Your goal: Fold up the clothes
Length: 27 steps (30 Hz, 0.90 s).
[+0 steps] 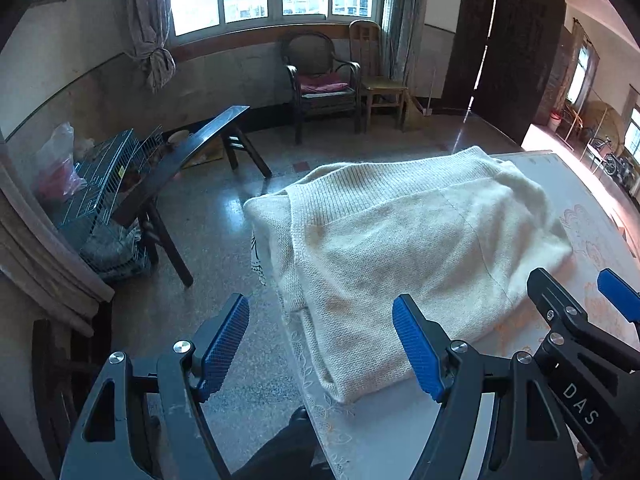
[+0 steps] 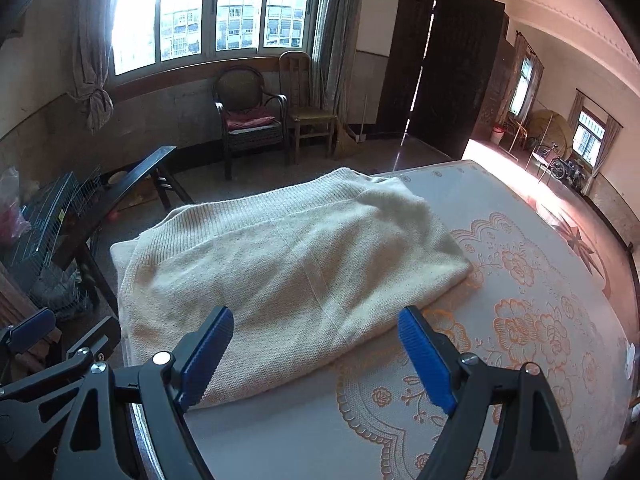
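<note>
A folded cream sweater [image 2: 288, 268] lies on a counter [image 2: 520, 240], with both grippers hovering just short of it.

The knit is ribbed along its far edge, and its left side hangs over the counter's edge. The left gripper [image 1: 320, 348] and right gripper [image 2: 316, 356] have jaws apart, holding nothing. The counter's cloth [image 2: 532, 320] has orange flowers. Beyond stand two chairs [image 2: 248, 120] under windows [image 2: 208, 12].

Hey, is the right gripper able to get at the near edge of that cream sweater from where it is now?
Probably yes. The right gripper is open just short of the sweater, nothing lies between, and the left gripper is off to its side.
</note>
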Available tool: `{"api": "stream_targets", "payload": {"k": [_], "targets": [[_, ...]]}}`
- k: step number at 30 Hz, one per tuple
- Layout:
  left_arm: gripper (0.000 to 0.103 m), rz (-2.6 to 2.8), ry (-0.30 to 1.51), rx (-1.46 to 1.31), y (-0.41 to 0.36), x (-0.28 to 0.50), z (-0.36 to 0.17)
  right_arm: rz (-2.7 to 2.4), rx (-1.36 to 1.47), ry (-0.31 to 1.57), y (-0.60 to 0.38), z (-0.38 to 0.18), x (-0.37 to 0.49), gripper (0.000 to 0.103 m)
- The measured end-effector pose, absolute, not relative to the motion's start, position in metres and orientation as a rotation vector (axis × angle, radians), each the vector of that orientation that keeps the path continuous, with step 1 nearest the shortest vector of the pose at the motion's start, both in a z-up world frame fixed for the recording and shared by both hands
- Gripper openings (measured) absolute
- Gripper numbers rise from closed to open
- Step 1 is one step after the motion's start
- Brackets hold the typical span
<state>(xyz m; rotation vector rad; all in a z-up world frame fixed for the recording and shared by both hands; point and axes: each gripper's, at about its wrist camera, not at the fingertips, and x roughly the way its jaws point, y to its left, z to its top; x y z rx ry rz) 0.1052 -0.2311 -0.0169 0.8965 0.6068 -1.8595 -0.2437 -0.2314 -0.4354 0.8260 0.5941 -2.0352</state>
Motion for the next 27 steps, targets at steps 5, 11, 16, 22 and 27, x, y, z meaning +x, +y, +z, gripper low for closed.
{"api": "stream_targets", "payload": {"k": [5,11,16,22,27], "targets": [[0.076,-1.826,0.647,0.919,-0.228,0.104,-0.019,-1.993,0.847,0.625,-0.234,-0.437,-0.245,0.086],[0.076,-1.811,0.660,0.898,-0.222,0.090,-0.014,-1.959,0.874,0.643,-0.236,-0.434,-0.258,0.086],[0.076,-1.780,0.698,0.871,-0.219,0.075,-0.011,-1.961,0.865,0.673,-0.242,-0.429,-0.275,0.086],[0.076,-1.767,0.703,0.858,-0.214,0.056,-0.010,-1.954,0.833,0.666,-0.239,-0.427,-0.295,0.086],[0.076,-1.764,0.699,0.867,-0.211,0.048,-0.013,-1.946,0.839,0.659,-0.236,-0.430,-0.306,0.086]]}}
